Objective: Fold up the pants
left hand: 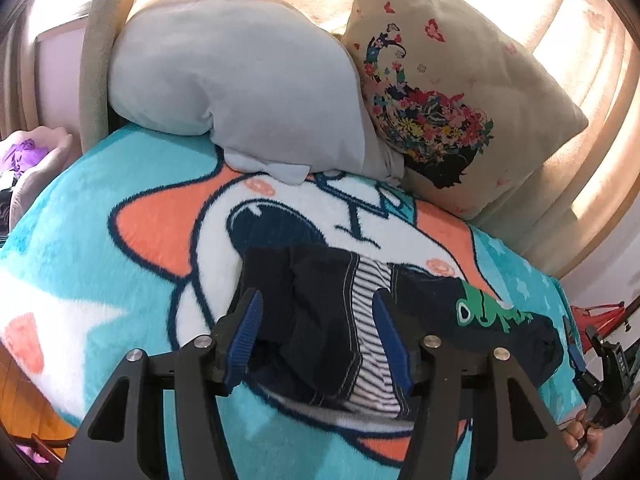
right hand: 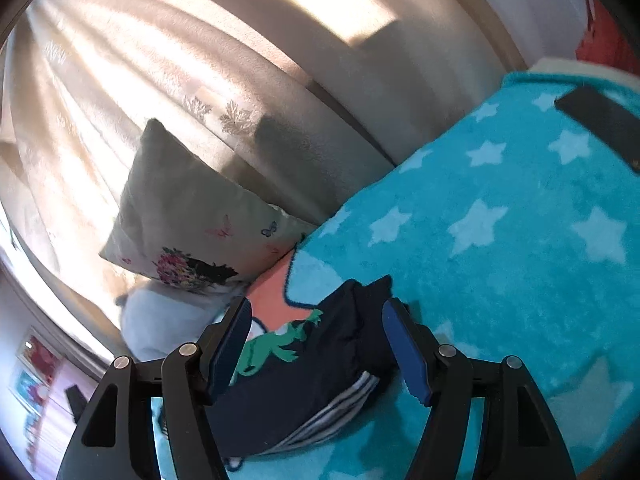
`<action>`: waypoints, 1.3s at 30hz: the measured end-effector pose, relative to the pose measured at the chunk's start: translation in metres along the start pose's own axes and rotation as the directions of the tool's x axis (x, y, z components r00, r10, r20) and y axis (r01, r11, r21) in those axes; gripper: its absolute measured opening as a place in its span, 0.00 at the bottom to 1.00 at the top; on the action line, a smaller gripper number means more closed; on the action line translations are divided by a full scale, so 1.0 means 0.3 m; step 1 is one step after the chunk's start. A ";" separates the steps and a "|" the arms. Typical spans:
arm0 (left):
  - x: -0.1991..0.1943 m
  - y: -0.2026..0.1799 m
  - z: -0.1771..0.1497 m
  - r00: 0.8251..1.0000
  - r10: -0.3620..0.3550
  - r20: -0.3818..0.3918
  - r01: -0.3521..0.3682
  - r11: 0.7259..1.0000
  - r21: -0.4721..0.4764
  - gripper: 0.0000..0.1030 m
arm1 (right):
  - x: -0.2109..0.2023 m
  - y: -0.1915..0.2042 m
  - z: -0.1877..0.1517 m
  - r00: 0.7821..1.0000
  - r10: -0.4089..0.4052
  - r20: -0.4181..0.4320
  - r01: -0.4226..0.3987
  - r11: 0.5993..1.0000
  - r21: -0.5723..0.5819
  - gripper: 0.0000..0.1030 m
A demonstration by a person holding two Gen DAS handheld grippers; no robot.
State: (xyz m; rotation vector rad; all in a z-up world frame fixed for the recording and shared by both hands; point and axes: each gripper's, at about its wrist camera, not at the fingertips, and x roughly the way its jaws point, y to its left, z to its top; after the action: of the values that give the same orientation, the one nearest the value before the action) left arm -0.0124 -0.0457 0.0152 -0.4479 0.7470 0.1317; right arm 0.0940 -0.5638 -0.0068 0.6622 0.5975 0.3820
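Note:
Small dark navy pants with a striped lining and a green frog print lie bunched on a turquoise cartoon blanket. My left gripper is open, its blue pads on either side of the waistband end, just above the cloth. My right gripper is open over the frog-print end of the pants; it also shows at the right edge of the left wrist view.
A grey plush pillow and a beige floral cushion lean at the head of the bed. Curtains hang behind. A dark strap lies on the blanket's far side. The blanket's edge and wooden floor are at left.

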 end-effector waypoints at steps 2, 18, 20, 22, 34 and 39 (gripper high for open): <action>-0.011 -0.027 -0.015 1.000 -0.017 -0.004 0.017 1.000 0.022 0.54 | -0.008 -0.005 0.001 0.999 -0.031 0.008 0.031 1.000 -0.002 0.71; 0.209 -0.748 0.010 0.892 -0.278 -0.357 0.412 0.824 0.389 0.56 | 0.006 -0.025 -0.115 0.991 -0.090 -0.104 0.076 0.988 -0.133 0.71; 0.270 -0.857 0.003 0.874 -0.273 -0.403 0.440 0.796 0.415 0.56 | 0.026 -0.012 -0.126 0.988 -0.099 -0.116 0.079 0.983 -0.166 0.71; 0.327 -0.947 -0.011 0.858 -0.271 -0.437 0.466 0.770 0.437 0.56 | 0.050 -0.002 -0.136 0.985 -0.117 -0.127 0.090 0.976 -0.200 0.71; 0.616 -1.256 -0.178 0.752 -0.180 -0.634 0.582 0.633 0.511 0.56 | 0.126 0.022 -0.147 0.980 -0.109 -0.169 0.064 0.966 -0.252 0.71; 0.639 -1.277 -0.241 0.730 -0.131 -0.671 0.604 0.583 0.543 0.36 | 0.139 0.029 -0.148 0.980 -0.127 -0.152 0.080 0.956 -0.283 0.49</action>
State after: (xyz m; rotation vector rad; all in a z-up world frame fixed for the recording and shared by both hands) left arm 0.1865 -0.4294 -0.0294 0.1800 1.1971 -0.7711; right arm 0.0970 -0.5159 -0.0451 0.3310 0.7219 0.4168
